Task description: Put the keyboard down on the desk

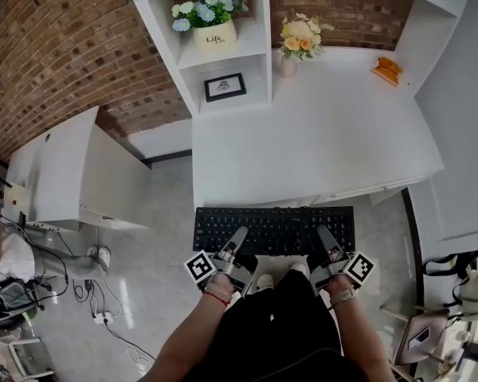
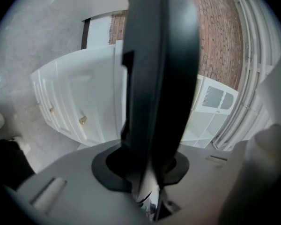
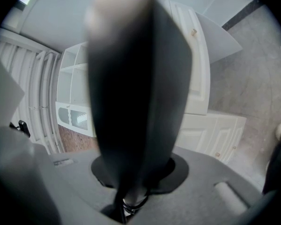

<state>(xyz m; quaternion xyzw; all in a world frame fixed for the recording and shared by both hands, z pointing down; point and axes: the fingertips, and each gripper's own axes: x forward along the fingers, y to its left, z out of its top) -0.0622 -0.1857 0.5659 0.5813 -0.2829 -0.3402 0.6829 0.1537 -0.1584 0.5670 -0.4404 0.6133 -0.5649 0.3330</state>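
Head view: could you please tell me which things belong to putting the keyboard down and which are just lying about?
In the job: keyboard, desk, left gripper and right gripper, both clamped on the keyboard.
Just lying about: potted flowers, vase of yellow flowers, framed picture, orange object, floor power strip.

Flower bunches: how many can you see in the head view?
2. A blue-and-white bunch sits in the top shelf cubby; a yellow-orange bunch stands on the white desk, right beside that shelf. No others show.
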